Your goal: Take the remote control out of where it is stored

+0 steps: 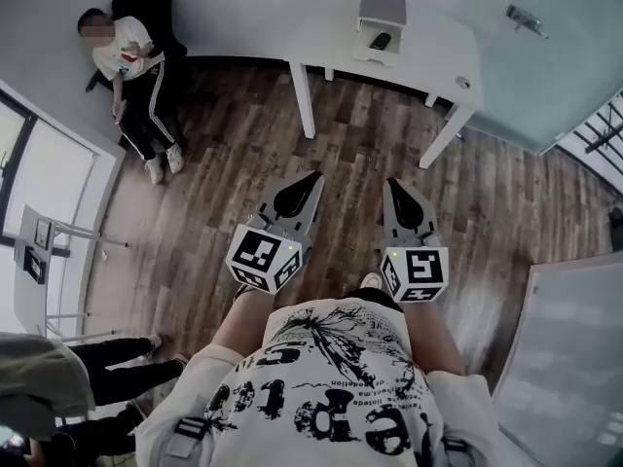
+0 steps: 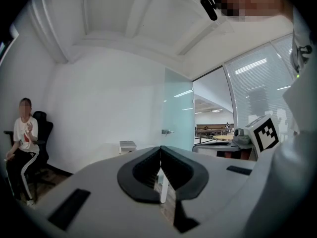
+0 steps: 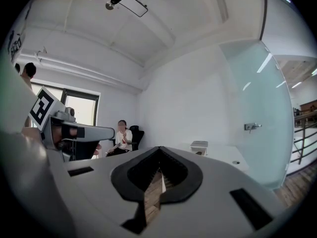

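Remote control (image 1: 381, 41): small dark shape in the open front of a white box (image 1: 382, 10) on the white worktop (image 1: 433, 47), top centre; details too small to read. Wooden floor (image 1: 360, 144) separates it from both grippers. Left gripper (image 1: 311, 178) and right gripper (image 1: 393, 185): jaws pressed together, empty. Seated person (image 1: 127, 56) upper left.

The left gripper (image 1: 310, 181) and right gripper (image 1: 394, 188) are pale grey with black jaw pads and black-and-white square markers. The floor (image 1: 370, 154) is streaky brown wood plank. The table (image 1: 428, 37) and storage box (image 1: 382, 8) are white, the remote control (image 1: 381, 41) black, the glass door (image 1: 526, 76) pale teal, and the shirt (image 1: 331, 377) white with black print.
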Demonstrator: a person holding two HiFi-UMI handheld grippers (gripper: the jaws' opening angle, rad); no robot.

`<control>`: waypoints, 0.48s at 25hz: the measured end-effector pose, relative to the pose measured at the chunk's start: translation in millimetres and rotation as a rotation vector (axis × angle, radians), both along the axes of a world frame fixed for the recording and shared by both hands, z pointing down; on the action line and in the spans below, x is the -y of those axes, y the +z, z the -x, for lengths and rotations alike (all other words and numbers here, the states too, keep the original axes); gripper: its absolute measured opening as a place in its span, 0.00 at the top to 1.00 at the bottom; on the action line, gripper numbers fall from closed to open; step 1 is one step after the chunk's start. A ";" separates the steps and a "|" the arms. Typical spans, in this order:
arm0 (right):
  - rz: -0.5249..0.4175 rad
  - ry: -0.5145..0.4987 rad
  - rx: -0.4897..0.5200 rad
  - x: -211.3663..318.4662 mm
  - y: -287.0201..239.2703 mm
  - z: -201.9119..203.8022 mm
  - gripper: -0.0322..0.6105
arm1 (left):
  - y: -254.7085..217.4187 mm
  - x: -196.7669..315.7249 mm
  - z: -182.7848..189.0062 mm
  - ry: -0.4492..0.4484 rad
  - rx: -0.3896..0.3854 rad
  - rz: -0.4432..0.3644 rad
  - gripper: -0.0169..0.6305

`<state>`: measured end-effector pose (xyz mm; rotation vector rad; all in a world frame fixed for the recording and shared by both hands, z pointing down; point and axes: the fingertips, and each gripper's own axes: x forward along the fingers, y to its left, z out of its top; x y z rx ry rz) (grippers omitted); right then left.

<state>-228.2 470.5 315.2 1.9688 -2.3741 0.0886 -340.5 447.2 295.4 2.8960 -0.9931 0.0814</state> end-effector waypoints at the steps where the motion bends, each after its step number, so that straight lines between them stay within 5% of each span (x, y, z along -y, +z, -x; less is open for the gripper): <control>1: 0.000 -0.002 0.004 4.2 0.1 -15.6 0.95 | 0.0 3.1 -15.2 -0.002 0.003 -0.002 0.96; 12: 0.023 0.001 0.030 39.2 0.6 -158.0 0.95 | -2.6 40.7 -153.7 -0.022 0.029 -0.002 0.96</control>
